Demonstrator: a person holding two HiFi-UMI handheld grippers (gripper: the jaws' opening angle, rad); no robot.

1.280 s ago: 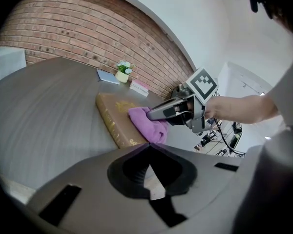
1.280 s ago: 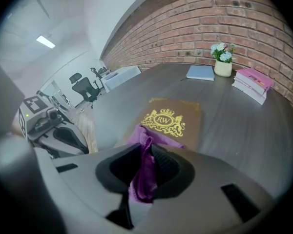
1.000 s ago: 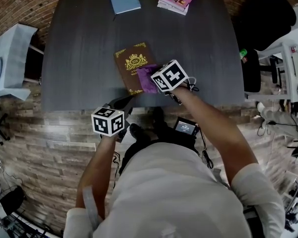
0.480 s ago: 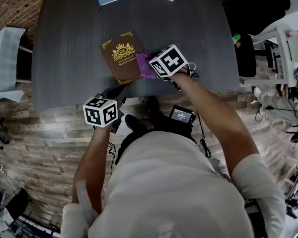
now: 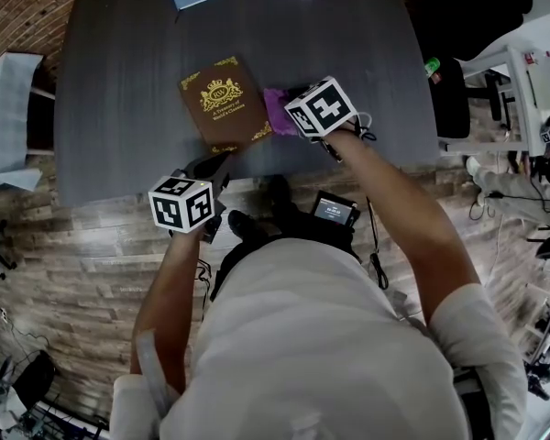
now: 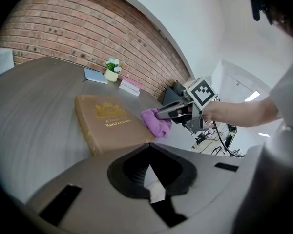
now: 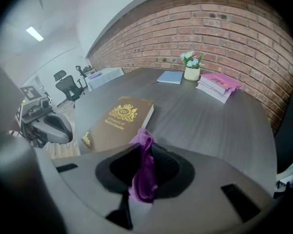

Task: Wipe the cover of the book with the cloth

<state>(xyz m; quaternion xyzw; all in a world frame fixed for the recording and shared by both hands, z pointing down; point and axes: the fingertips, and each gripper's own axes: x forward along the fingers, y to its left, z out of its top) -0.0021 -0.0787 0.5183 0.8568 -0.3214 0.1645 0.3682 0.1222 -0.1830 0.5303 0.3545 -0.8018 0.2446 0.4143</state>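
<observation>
The brown book (image 5: 222, 108) with a gold crest lies flat near the table's front edge. My right gripper (image 5: 293, 117) is shut on the purple cloth (image 5: 278, 110), which sits bunched at the book's right edge, mostly over the table. In the right gripper view the cloth (image 7: 145, 172) hangs pinched between the jaws, with the book (image 7: 118, 122) just ahead on the left. My left gripper (image 5: 211, 168) hovers at the front table edge below the book, shut and empty. The left gripper view shows the book (image 6: 110, 121), the cloth (image 6: 156, 122) and my right gripper (image 6: 172, 112).
At the table's far side lie a blue notebook (image 7: 171, 77), a small flower pot (image 7: 191, 68) and a stack of pink books (image 7: 217, 86). A brick wall runs behind. The dark tabletop (image 5: 119, 81) spreads left of the book. Office chairs stand on the floor to the right.
My right gripper has slid the cloth rightwards, from the book's lower right cover to its right edge. The left gripper has stayed at the table's front edge.
</observation>
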